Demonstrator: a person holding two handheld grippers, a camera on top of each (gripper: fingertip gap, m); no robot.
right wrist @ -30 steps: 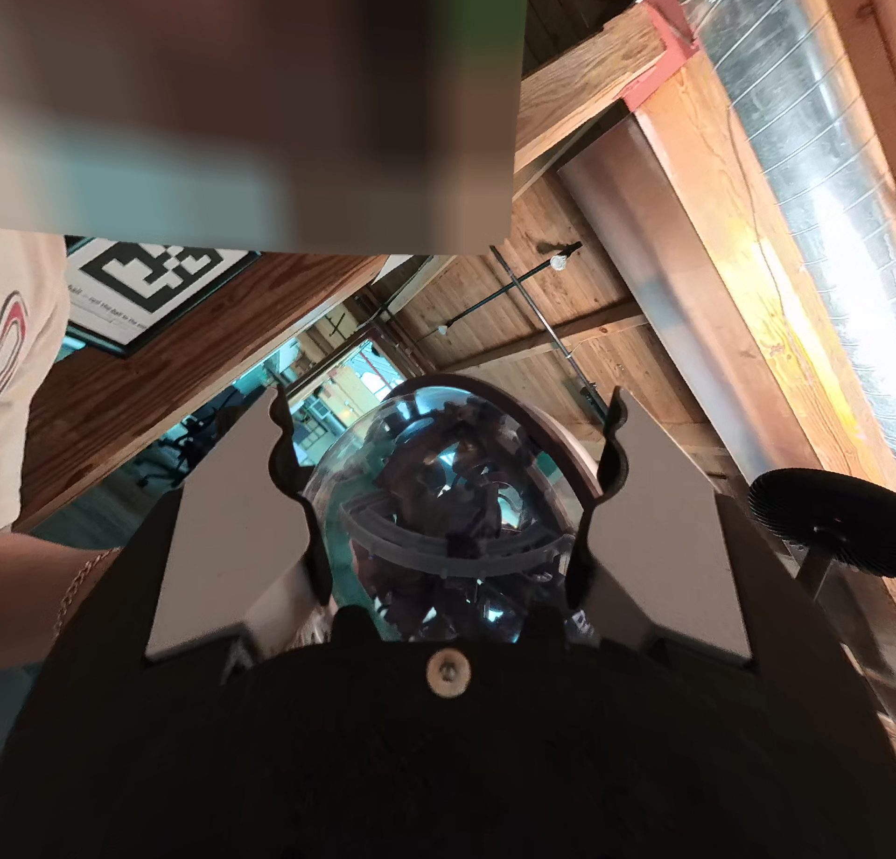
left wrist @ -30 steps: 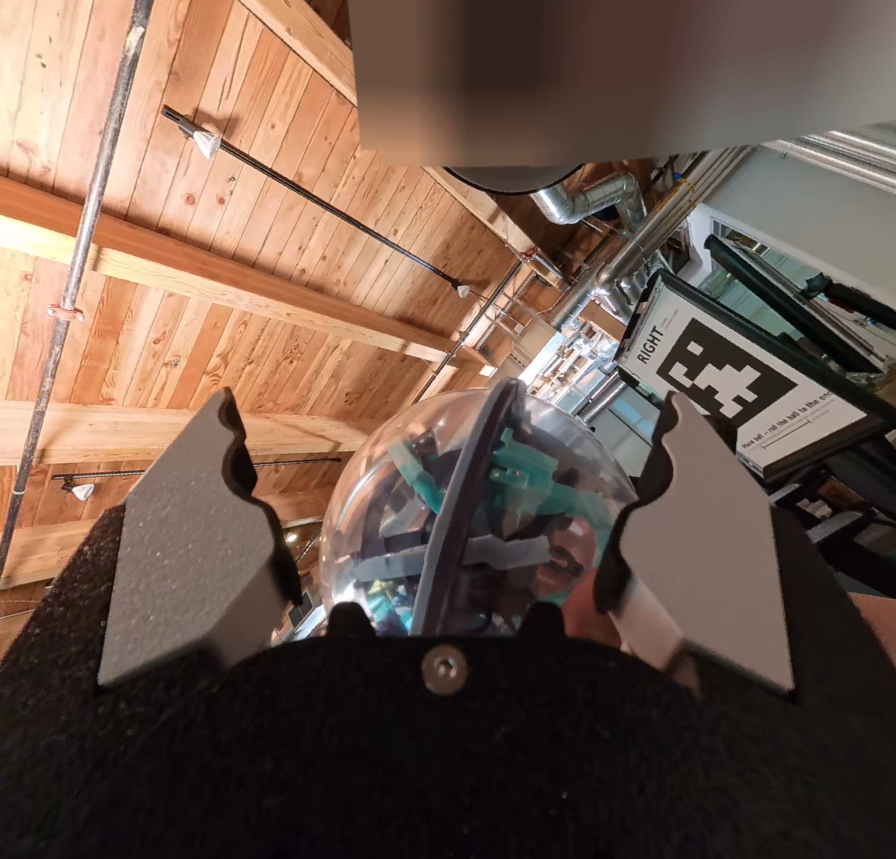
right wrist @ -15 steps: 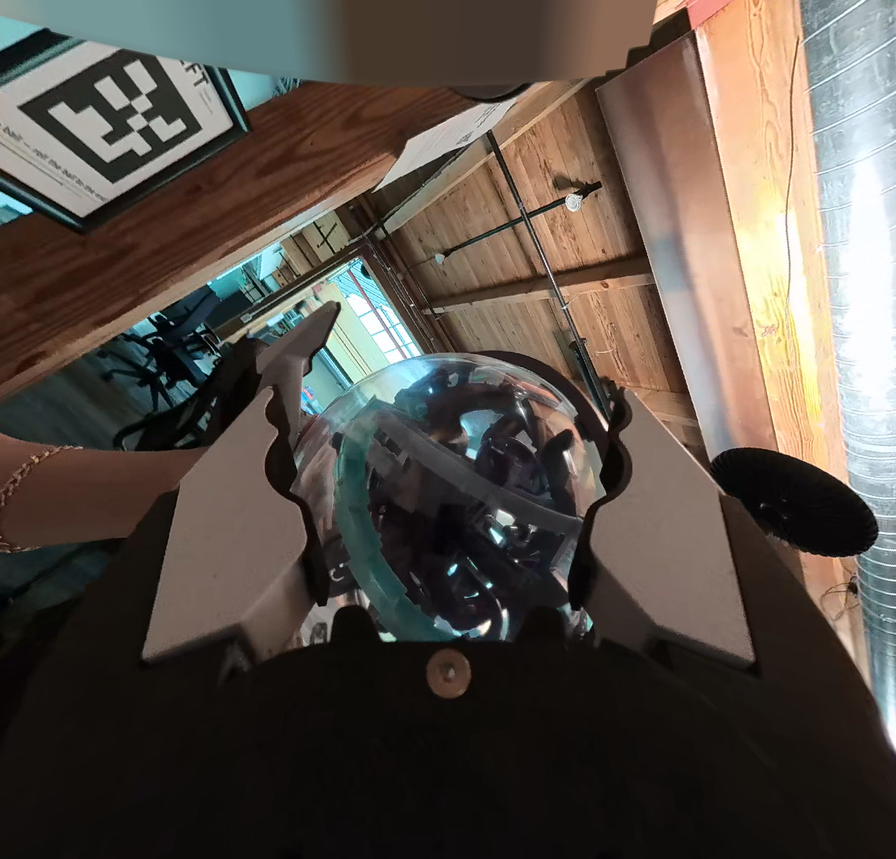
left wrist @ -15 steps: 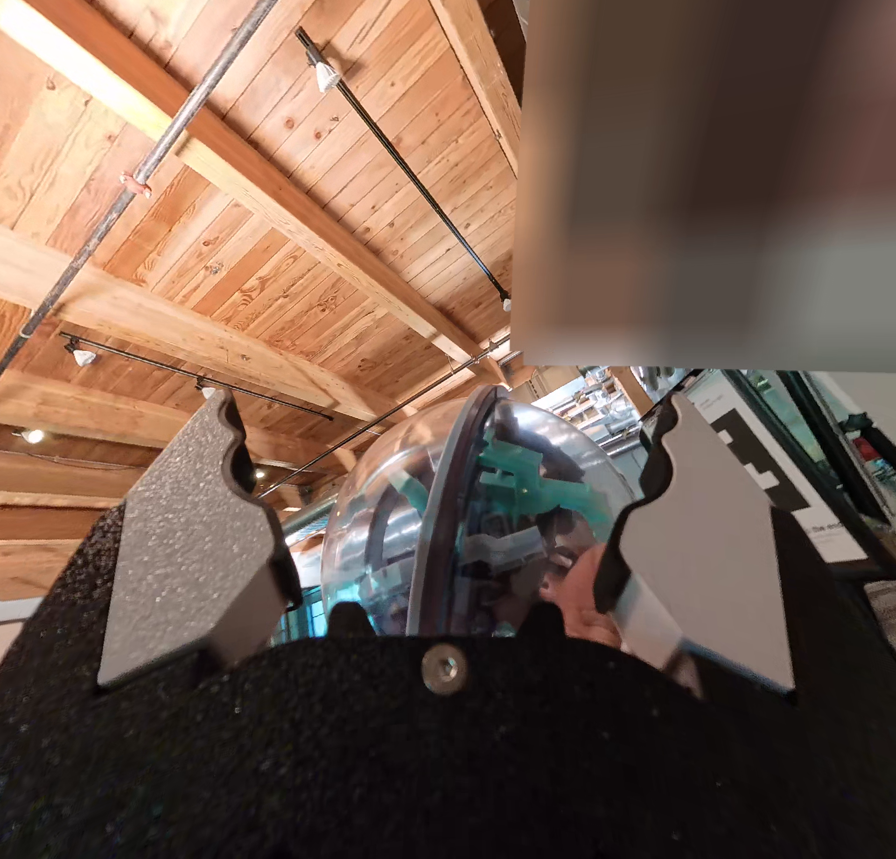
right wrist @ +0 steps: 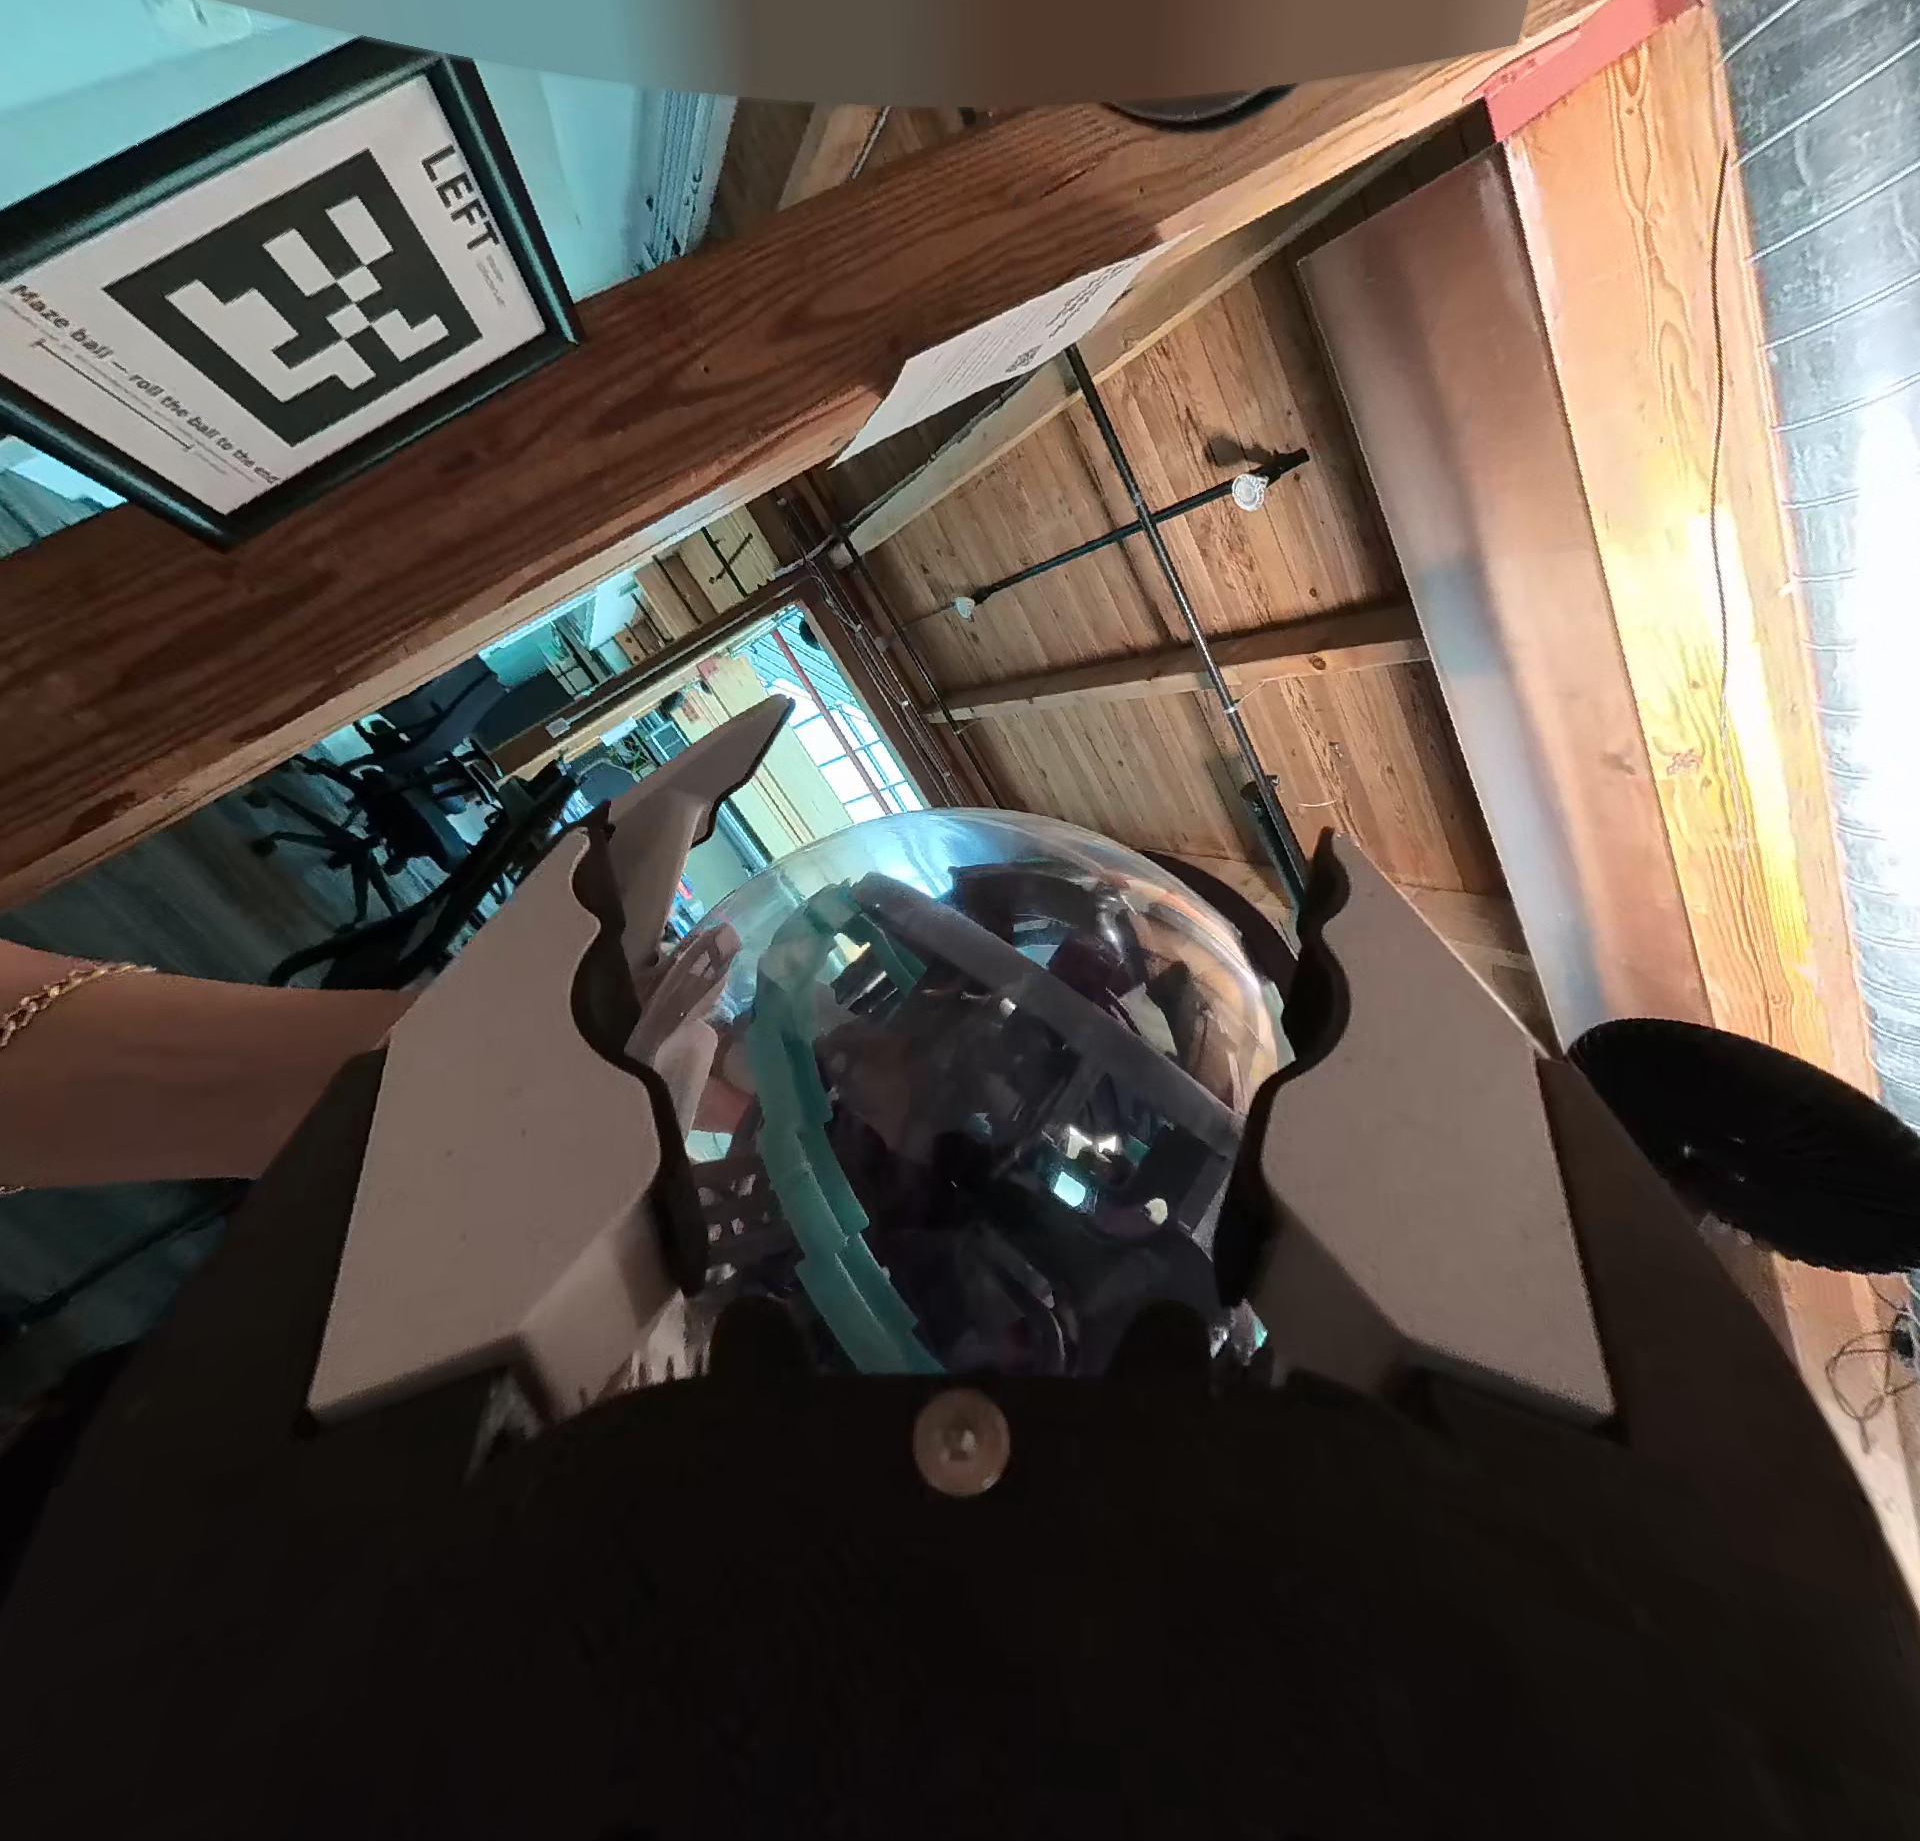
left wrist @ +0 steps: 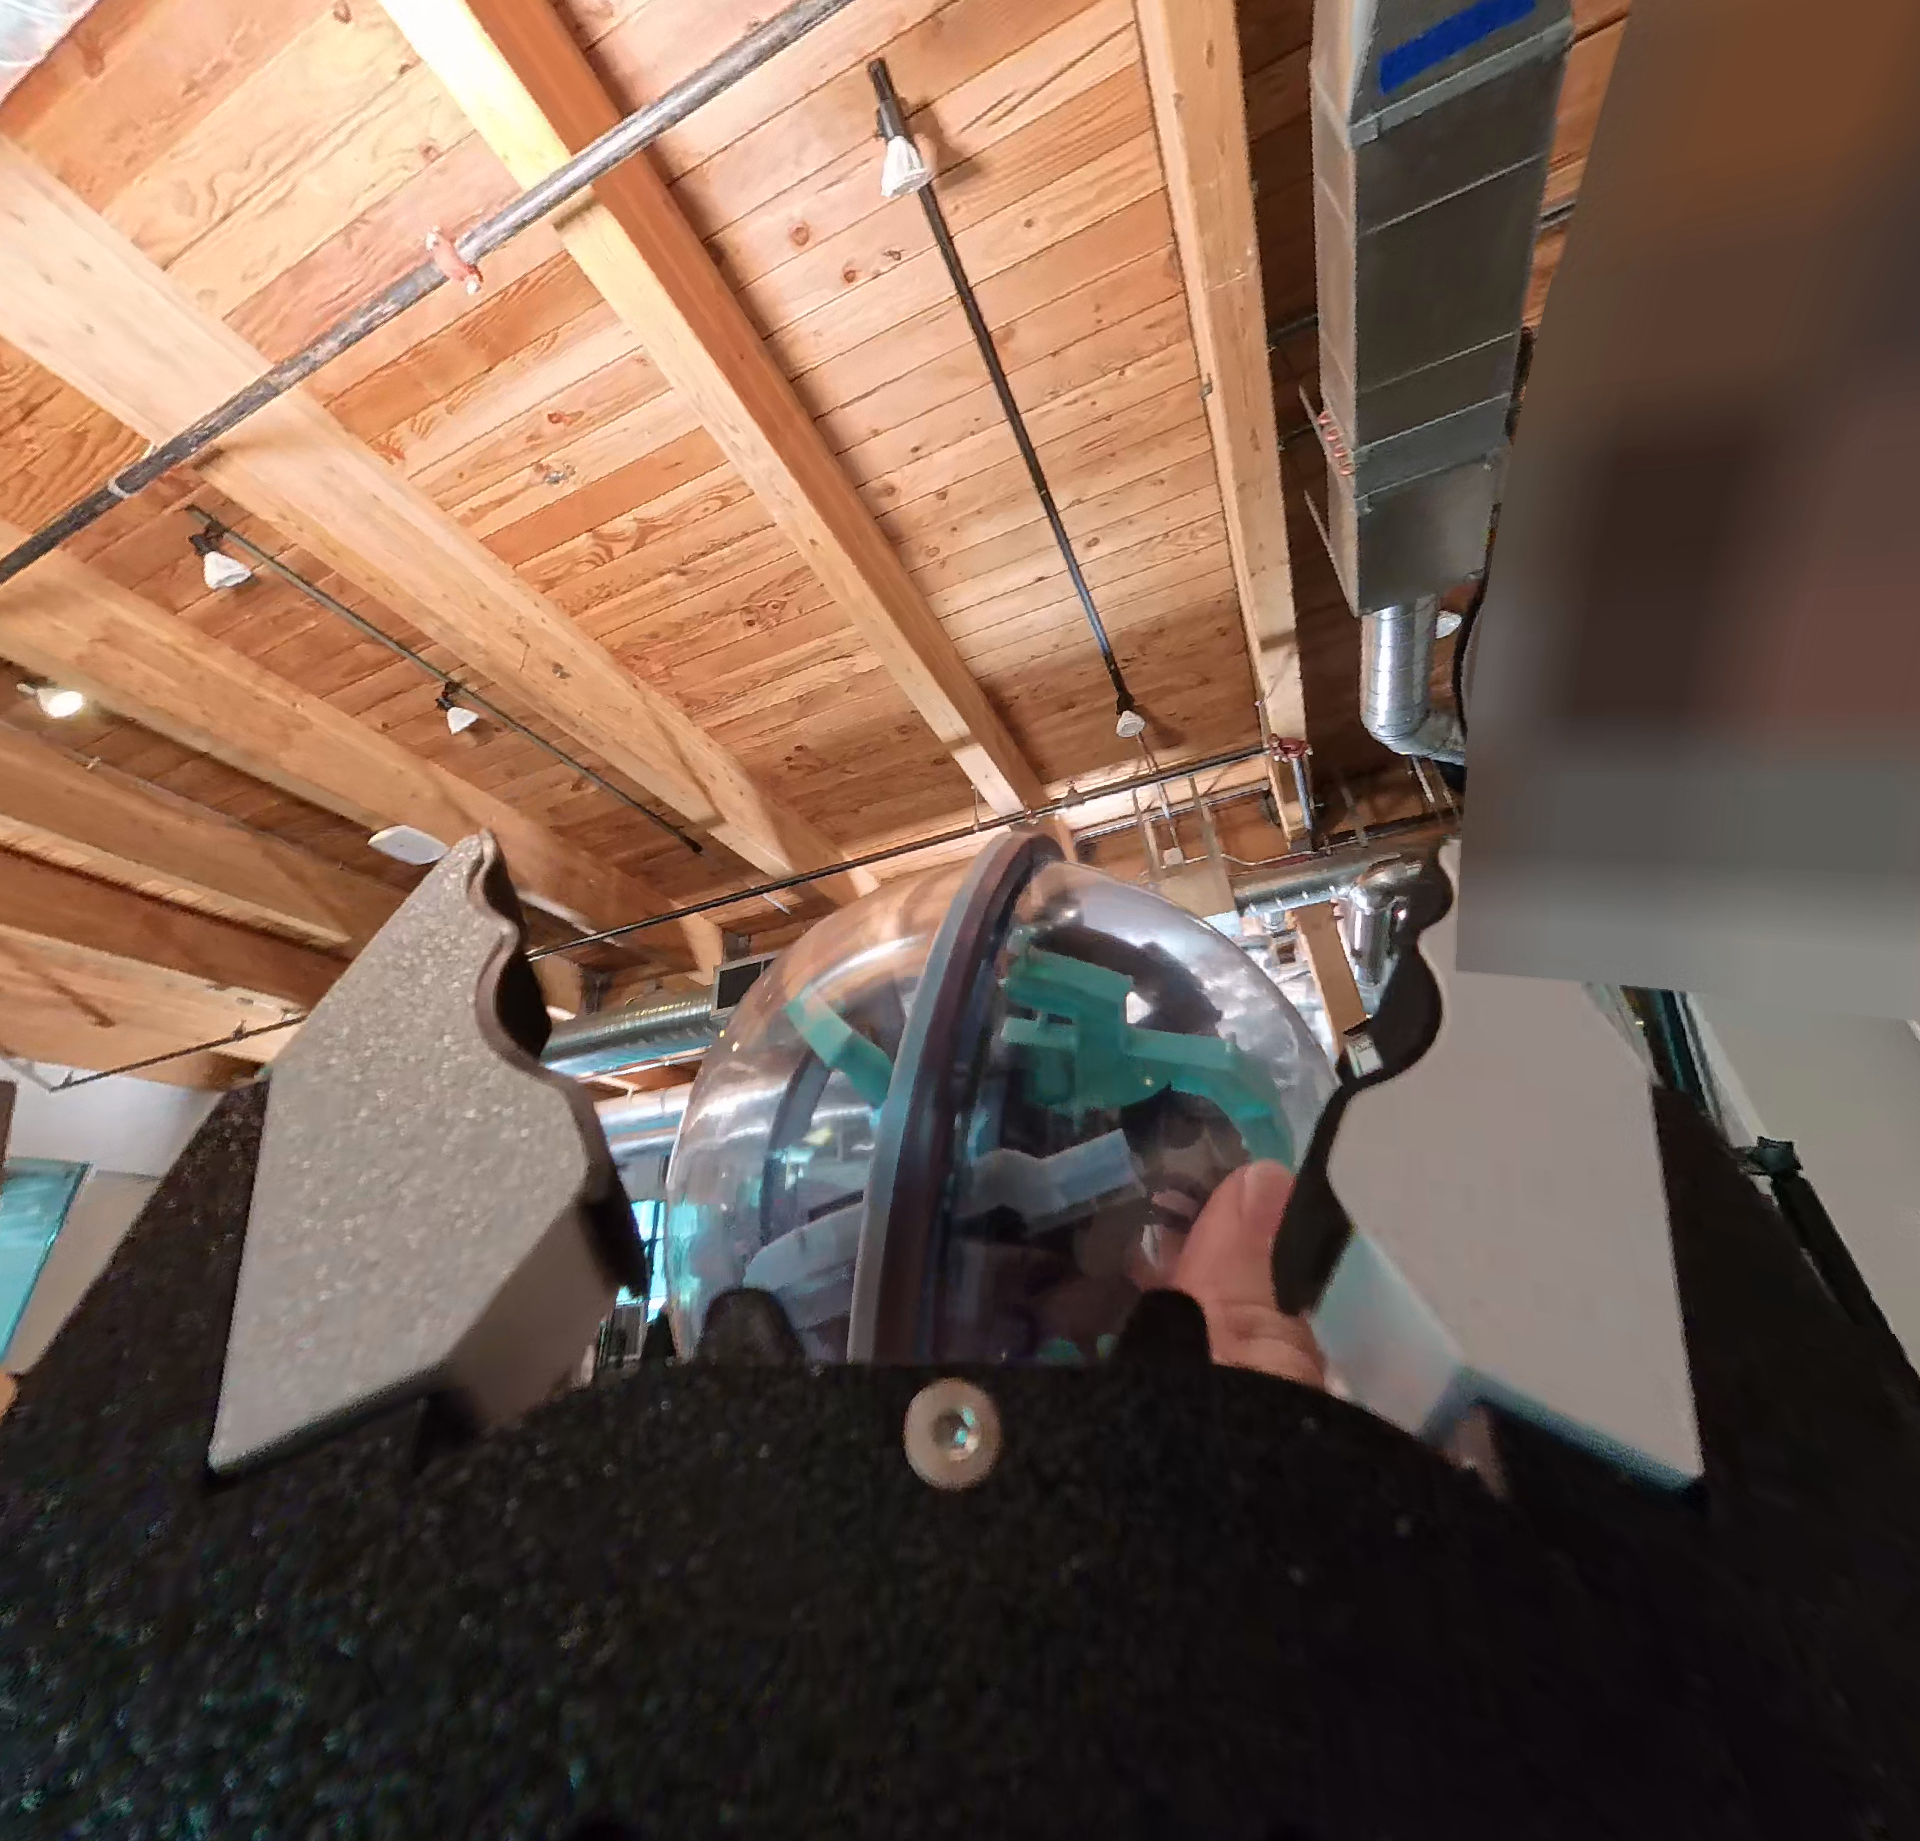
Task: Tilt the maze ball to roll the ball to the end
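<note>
The maze ball (left wrist: 997, 1116) is a clear sphere with a dark seam ring and teal and grey tracks inside. It is held up toward the ceiling. My left gripper (left wrist: 961, 1043) holds it between wide-set fingers. The right finger (left wrist: 1455, 1220) is against the shell and the left finger (left wrist: 416, 1116) is close beside it. A person's fingertip (left wrist: 1236, 1241) rests on the shell. My right gripper (right wrist: 956, 1053) is shut on the same ball (right wrist: 987, 1043), with both fingers on its sides. A left gripper finger (right wrist: 686, 804) shows behind it. I cannot pick out the small ball inside.
Wooden ceiling beams (left wrist: 727, 357), pipes and a metal duct (left wrist: 1434, 264) are overhead. A framed marker sign (right wrist: 270, 295) stands on a wooden beam (right wrist: 623, 461). A person's forearm (right wrist: 156, 1074) is at the left. A black round disc (right wrist: 1756, 1147) is at the right.
Both grippers have swung with the ball in them, and the ceiling has swept across both views. The teal track has turned upright in the right wrist view. The marker sign has left the left wrist view.
</note>
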